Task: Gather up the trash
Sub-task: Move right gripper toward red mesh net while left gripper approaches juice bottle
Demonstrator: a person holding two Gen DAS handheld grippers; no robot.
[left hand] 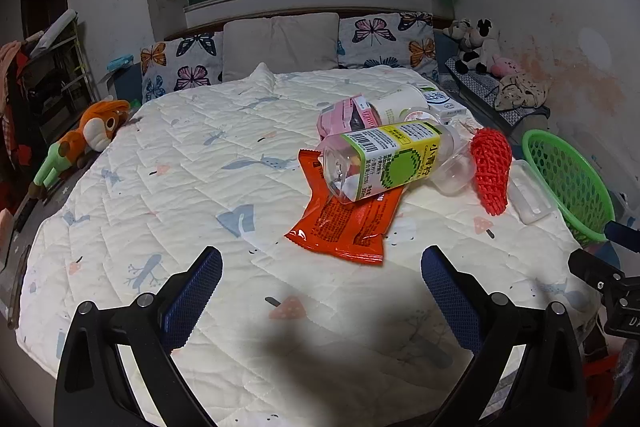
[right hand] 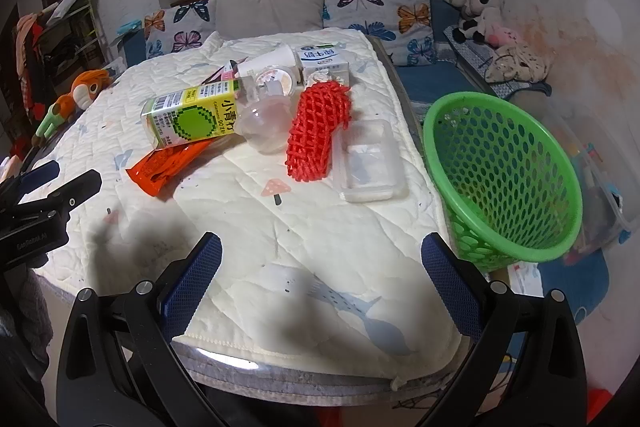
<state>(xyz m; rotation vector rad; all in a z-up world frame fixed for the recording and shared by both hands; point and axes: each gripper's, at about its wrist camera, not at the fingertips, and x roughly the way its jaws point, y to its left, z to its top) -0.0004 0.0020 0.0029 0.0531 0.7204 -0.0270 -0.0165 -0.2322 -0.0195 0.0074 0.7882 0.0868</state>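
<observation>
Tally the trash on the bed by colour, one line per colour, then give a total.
Orange: 1, snack wrapper
Red: 1, foam net sleeve
Pink: 1, pouch
Yellow-green label: 1, bottle
Clear: 2, small cup and flat tray
White: 3, paper cup, milk carton, lidded tub
Total: 9, none yet in the green basket

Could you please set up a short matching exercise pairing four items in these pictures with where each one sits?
Things:
1. plastic bottle
2. red foam net
3. clear plastic tray
4. green basket

Places:
A. beside the bed, off its right edge
B. lying across the orange wrapper
C. between the clear cup and the tray
D. flat on the quilt, between net and basket

Pairs: 1-B, 2-C, 3-D, 4-A
</observation>
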